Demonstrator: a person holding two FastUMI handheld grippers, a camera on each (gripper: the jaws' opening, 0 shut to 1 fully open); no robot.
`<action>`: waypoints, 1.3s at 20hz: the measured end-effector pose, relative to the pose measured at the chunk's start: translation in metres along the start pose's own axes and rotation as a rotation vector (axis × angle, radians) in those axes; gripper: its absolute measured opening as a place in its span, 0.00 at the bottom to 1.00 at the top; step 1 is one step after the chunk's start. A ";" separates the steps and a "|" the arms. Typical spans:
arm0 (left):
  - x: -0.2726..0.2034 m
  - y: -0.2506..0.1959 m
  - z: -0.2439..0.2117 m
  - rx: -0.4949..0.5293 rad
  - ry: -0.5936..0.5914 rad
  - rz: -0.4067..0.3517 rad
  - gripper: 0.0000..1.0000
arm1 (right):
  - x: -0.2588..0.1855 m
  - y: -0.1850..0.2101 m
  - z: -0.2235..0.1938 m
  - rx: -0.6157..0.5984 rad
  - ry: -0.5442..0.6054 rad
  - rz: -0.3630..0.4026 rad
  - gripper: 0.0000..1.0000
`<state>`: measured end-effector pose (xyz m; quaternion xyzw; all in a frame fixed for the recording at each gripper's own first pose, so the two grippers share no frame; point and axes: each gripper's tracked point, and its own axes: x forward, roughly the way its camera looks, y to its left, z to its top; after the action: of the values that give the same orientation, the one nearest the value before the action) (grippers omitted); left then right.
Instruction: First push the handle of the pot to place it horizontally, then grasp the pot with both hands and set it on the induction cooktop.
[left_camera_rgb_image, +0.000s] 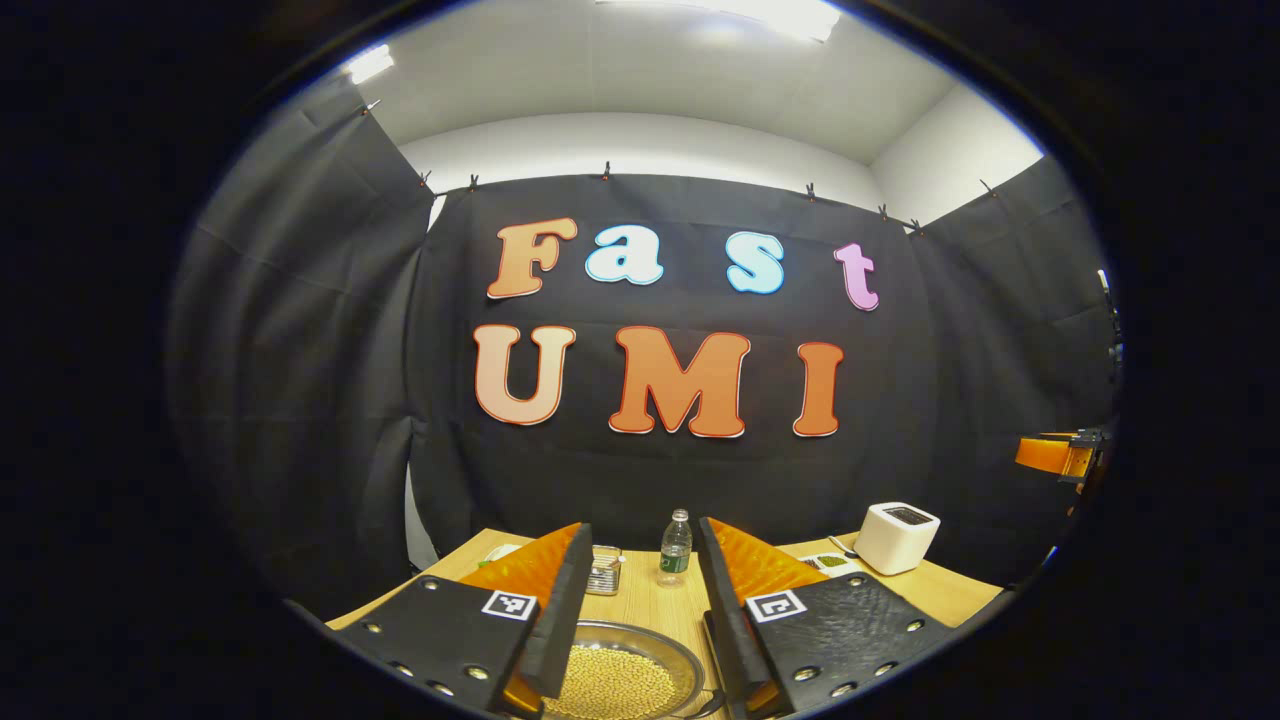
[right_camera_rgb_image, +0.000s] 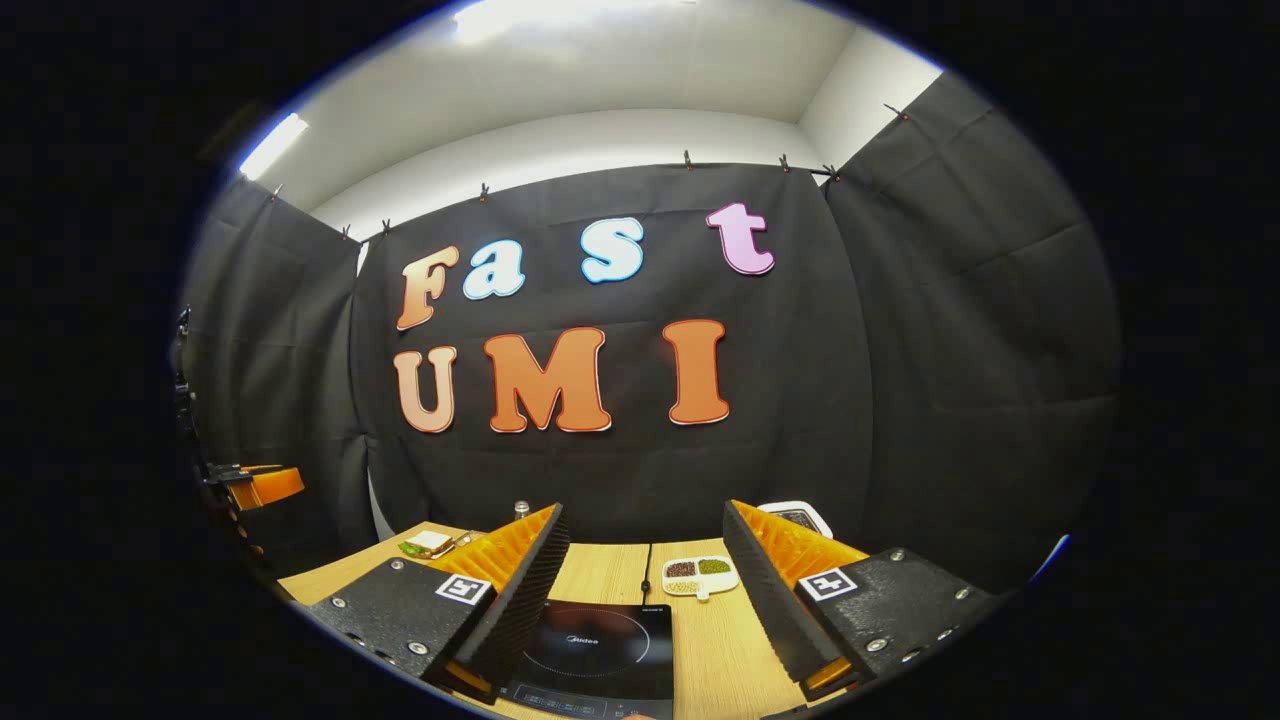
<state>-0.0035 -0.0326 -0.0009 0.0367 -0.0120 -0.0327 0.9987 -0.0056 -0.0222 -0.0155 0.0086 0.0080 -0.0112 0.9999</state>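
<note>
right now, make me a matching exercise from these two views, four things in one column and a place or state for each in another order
Things:
1. pot
2. induction cooktop
3. water bottle
4. white divided dish

Places or states:
A. stands upright far back on the table, seen between the left gripper's fingers
B. black and bare, below the open right gripper
C. holds yellow grains, under the open left gripper
D. lies on the table just beyond the cooktop, small heaps in its sections

Pairs: 1-C, 2-B, 3-A, 4-D
</note>
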 end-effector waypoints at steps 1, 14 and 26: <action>0.001 0.000 -0.002 -0.009 0.006 -0.005 0.51 | 0.001 -0.001 -0.001 0.001 0.002 -0.001 1.00; -0.004 -0.003 -0.033 -0.021 0.078 -0.058 0.04 | 0.001 -0.004 -0.004 0.010 0.009 -0.011 1.00; -0.031 -0.037 -0.154 0.069 0.342 -0.142 0.04 | 0.003 -0.007 -0.014 0.047 0.036 -0.012 0.96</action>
<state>-0.0331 -0.0561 -0.1575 0.0768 0.1596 -0.0958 0.9795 -0.0034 -0.0295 -0.0294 0.0324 0.0260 -0.0173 0.9990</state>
